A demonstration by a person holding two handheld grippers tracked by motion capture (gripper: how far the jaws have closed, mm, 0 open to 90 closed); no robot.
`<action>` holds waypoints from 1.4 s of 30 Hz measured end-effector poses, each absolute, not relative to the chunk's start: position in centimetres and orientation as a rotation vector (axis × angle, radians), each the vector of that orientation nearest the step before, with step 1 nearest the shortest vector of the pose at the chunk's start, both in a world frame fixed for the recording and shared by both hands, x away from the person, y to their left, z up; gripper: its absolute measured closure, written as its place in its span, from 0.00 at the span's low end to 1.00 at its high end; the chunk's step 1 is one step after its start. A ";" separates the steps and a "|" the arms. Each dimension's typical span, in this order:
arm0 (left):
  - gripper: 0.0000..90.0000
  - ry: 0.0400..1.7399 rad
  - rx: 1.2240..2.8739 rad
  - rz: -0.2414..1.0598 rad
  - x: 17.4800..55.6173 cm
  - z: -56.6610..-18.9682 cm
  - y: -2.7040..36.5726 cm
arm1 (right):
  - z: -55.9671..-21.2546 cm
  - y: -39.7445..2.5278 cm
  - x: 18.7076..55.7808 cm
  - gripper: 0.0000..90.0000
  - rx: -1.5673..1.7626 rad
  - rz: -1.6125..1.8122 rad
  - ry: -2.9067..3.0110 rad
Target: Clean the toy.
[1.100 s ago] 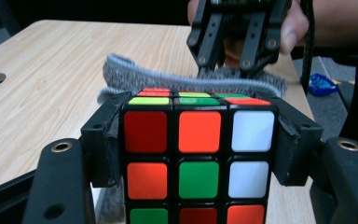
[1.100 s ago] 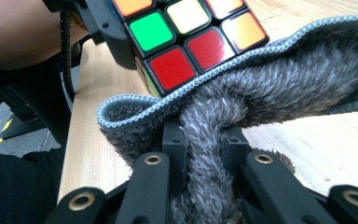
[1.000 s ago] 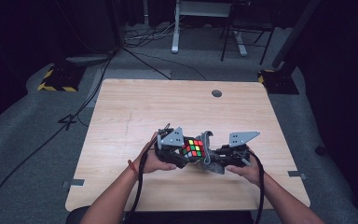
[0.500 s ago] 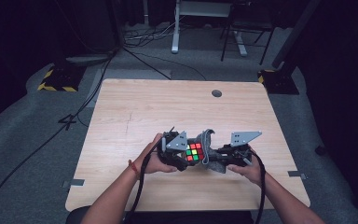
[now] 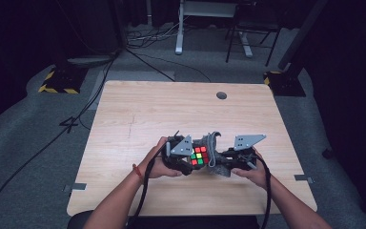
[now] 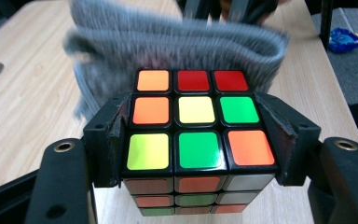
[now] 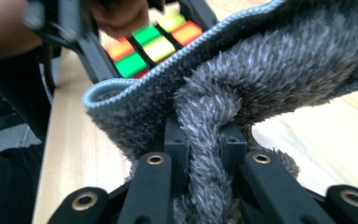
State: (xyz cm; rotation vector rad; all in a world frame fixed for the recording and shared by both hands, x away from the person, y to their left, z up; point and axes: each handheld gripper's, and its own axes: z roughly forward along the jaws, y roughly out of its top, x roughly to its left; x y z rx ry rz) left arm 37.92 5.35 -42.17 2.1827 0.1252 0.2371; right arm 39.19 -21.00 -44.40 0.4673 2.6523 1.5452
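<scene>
A Rubik's cube [image 6: 193,126] with mixed orange, red, yellow and green stickers sits clamped between the two black jaws of my left gripper [image 6: 193,140]. In the high view the cube [image 5: 198,156] is held just above the table's near half, between both hands. A grey fuzzy cloth [image 7: 242,88] is pinched in my right gripper [image 7: 204,154] and pressed against the far side of the cube. The cloth [image 6: 177,42] folds over the cube's back edge in the left gripper view. My left gripper [image 5: 183,155] and right gripper [image 5: 224,160] face each other closely.
The light wooden table [image 5: 138,114] has a round grommet hole [image 5: 221,95] near its far edge. Cables trail from both grippers off the near edge. Chair and desk legs [image 5: 238,43] stand on the grey floor beyond the table.
Both hands, the cube and the cloth have shifted slightly toward the near edge. The grips on cube and cloth are unchanged.
</scene>
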 end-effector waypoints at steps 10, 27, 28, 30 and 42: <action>0.38 0.148 2.135 0.260 38.0 -41.4 6.0 | -45.9 -20.0 39.4 0.87 0.468 1.430 2.775; 0.38 0.082 2.121 0.236 36.7 -41.2 5.0 | -44.2 -21.0 39.2 0.87 0.487 1.515 2.598; 0.38 0.084 2.117 0.235 36.7 -41.2 5.1 | -44.3 -20.9 39.2 0.87 0.480 1.493 2.609; 0.38 0.089 2.105 0.243 36.8 -41.0 5.4 | -44.8 -20.6 39.2 0.87 0.458 1.458 2.644; 0.38 0.173 2.078 0.256 38.0 -40.7 7.6 | -44.7 -19.3 38.1 0.87 0.380 1.465 2.683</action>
